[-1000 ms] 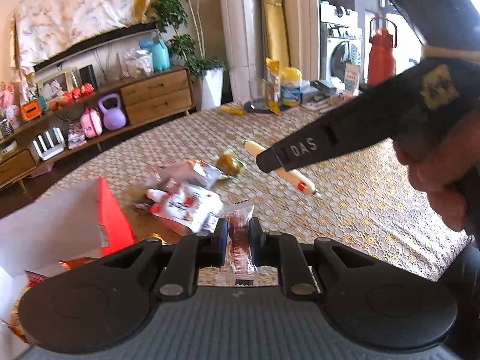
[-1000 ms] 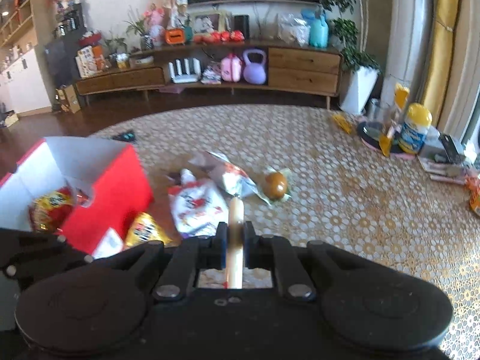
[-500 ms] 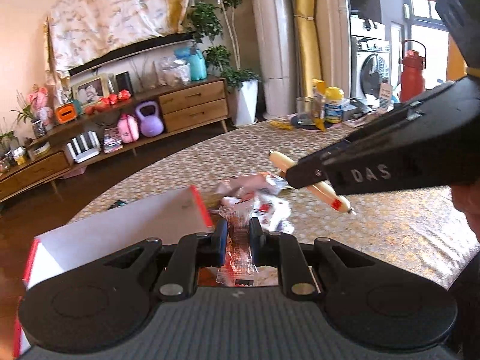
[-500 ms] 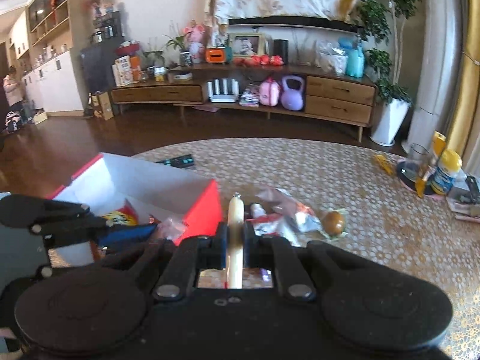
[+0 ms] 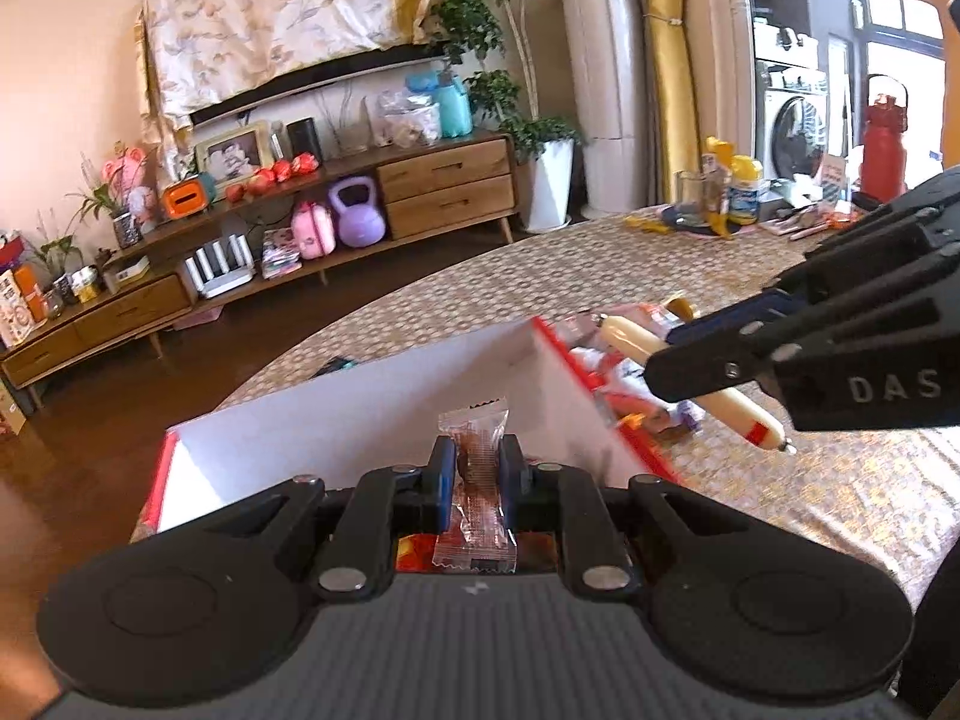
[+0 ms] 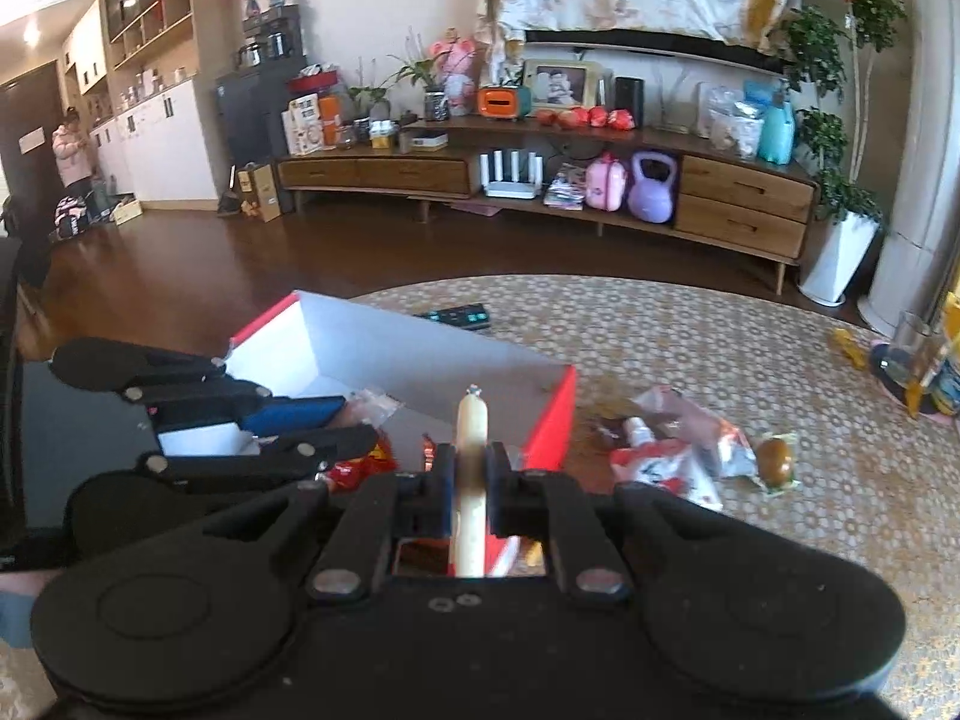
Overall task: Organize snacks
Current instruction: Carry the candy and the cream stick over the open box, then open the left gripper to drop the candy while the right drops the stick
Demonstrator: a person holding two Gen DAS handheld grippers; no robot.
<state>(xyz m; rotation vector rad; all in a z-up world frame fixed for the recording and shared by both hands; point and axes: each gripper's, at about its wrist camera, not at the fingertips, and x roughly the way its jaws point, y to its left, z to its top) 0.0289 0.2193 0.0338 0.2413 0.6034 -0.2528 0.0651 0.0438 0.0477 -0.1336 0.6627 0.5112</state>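
1. my left gripper pinches a clear-wrapped candy over the red box.
2. my right gripper pinches a sausage stick at the box's near corner.
3. step: carrying both snacks to the box. next i should spread the jaws once each is above its open inside.

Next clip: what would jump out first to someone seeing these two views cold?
Both grippers carry snacks over the red box: the left gripper is shut on a clear-wrapped brown snack, the right gripper on a pale sausage stick. The box is open, white inside, with packets already in it. More loose snacks lie to its right on the patterned tablecloth.
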